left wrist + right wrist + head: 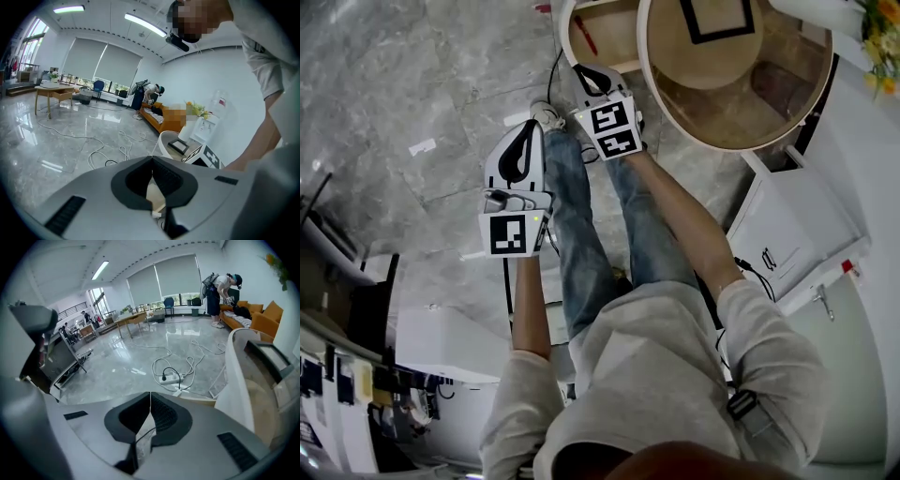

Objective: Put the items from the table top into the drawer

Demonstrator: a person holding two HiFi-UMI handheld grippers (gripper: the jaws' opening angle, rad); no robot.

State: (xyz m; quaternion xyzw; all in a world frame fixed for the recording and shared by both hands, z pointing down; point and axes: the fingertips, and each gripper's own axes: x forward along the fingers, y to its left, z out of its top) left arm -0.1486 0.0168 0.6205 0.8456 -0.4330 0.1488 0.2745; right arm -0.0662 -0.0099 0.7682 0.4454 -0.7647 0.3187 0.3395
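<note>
Marble floor (441,84) | round table (712,70) beside right hand-held gripper (582,68), closed, empty | left hand-held gripper (529,125) closed, empty

**Tongs status: both closed**

The left tongs (525,131) are pointing forward, their jaws pressing together at the tips. The right tongs (587,75) are reaching farther ahead, jaws likewise meeting. The left forearm (530,314) and right forearm (689,225) are both extending forward, bare below the sleeves.
</note>
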